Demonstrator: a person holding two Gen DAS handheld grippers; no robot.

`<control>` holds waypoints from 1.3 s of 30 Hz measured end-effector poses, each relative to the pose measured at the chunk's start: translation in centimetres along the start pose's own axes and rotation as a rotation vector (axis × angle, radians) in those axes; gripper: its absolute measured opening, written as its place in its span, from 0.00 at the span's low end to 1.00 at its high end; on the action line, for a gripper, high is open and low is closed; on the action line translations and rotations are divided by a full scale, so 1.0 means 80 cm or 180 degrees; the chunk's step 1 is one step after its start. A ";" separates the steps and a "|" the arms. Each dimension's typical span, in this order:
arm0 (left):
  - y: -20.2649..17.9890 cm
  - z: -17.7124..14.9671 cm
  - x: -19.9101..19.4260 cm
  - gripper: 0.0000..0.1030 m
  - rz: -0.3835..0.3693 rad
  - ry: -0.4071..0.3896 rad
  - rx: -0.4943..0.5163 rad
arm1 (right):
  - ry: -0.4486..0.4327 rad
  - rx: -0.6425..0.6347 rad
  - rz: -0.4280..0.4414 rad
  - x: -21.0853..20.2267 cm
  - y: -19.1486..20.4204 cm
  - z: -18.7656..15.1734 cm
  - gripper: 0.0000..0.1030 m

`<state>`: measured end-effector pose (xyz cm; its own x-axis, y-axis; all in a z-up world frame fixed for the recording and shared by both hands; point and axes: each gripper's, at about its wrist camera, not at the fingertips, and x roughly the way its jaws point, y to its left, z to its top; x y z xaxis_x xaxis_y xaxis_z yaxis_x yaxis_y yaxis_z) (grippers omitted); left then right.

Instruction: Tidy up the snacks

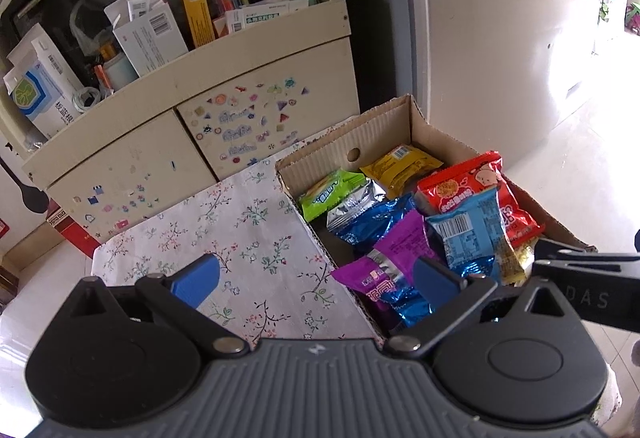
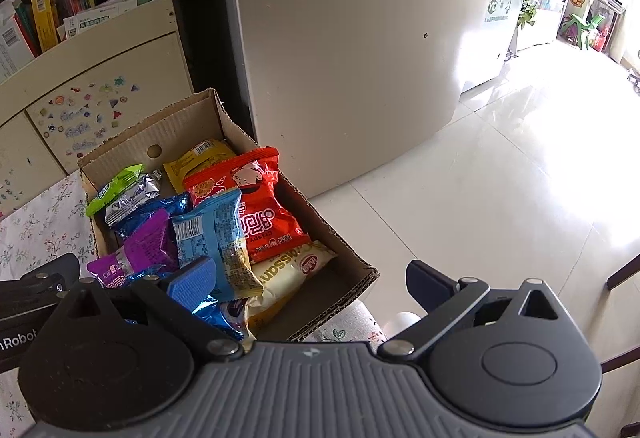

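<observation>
A cardboard box [image 1: 352,142] stands on a floral tablecloth [image 1: 240,222] and holds several snack packets: red [image 1: 476,182], yellow [image 1: 400,166], green [image 1: 328,192], light blue [image 1: 468,234] and purple [image 1: 396,246]. The box [image 2: 120,154] also shows in the right wrist view, with the red packet [image 2: 256,202], light blue packet [image 2: 212,230] and a cream croissant pack [image 2: 288,274]. My left gripper [image 1: 316,278] is open and empty over the box's near left edge. My right gripper [image 2: 312,278] is open and empty over the box's near right corner.
A cream cabinet [image 1: 180,94] with stickers on its doors stands behind the table, its shelf crowded with boxes and a bottle. A large cream appliance [image 2: 360,58] stands to the right of the box. A glossy tiled floor [image 2: 500,178] lies beyond.
</observation>
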<state>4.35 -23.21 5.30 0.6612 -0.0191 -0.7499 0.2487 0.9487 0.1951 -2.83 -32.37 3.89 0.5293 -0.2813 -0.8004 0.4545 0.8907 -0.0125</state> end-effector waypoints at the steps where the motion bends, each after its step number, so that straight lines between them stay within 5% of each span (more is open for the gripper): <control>1: 0.001 0.000 0.001 0.99 -0.0008 0.0011 -0.0015 | 0.0000 -0.0003 -0.0002 0.000 0.000 0.000 1.00; 39: 0.041 -0.024 -0.017 0.99 0.0064 0.0063 -0.0074 | 0.0010 -0.0210 0.0057 -0.017 0.039 -0.013 1.00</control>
<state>2.93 -19.50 5.73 0.6518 0.0060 -0.7584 0.2188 0.9559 0.1956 -2.89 -28.81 4.30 0.5347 -0.2641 -0.8027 0.3968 0.9171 -0.0375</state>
